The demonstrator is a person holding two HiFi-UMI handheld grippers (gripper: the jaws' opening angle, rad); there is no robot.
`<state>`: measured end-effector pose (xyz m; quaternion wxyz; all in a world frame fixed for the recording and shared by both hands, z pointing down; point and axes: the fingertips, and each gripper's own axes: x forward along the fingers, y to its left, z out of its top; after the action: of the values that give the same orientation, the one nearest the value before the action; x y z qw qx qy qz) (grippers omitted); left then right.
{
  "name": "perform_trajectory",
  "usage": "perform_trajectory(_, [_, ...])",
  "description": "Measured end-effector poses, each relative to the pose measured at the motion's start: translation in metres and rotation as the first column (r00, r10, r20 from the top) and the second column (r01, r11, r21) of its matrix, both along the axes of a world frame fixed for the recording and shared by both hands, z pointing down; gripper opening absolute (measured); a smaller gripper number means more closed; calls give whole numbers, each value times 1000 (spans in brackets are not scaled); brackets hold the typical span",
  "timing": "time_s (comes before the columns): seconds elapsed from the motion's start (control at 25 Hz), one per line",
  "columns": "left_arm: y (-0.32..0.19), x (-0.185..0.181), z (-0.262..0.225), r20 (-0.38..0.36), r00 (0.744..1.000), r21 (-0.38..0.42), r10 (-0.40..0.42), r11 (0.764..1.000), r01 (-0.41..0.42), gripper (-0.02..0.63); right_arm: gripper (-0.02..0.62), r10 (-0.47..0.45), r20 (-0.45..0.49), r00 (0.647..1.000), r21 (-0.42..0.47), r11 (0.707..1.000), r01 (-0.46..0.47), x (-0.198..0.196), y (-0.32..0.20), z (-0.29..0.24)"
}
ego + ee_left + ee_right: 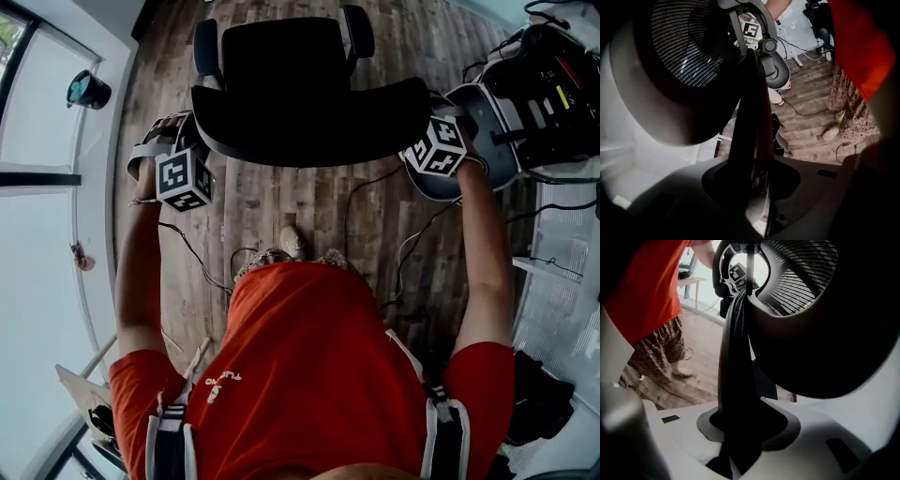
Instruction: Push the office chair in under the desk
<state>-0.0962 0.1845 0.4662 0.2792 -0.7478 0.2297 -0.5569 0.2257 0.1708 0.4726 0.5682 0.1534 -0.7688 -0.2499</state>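
Left gripper (195, 150), right gripper (424, 131) fingers clamp chair backrest (309, 117); grip visible gripper views only.

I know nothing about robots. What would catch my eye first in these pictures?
The black office chair, seen from above on a wooden floor, fills the top of the head view. Behind it stands a person in a red shirt. The left gripper and right gripper each have their fingers clamped on one side edge of the backrest.
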Motion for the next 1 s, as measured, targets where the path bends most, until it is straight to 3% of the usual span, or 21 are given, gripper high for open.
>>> perform_trajectory(0.2, [-13, -9, 4, 21, 1000, -2, 10, 1000, -10, 89, 141, -23, -1, 1000, 9, 1000, 23, -7, -8, 4])
perform_trajectory(0.6, [-71, -27, 7, 39, 999, -8, 14, 1000, -13, 87, 140, 19, -23, 1000, -23, 1000, -20, -12, -59, 20])
perform_trajectory(1.0, [-117, -37, 6, 10, 1000, 26, -1, 1000, 1, 92, 141, -7, -13, 1000, -22, 1000, 6, -25, -114, 20])
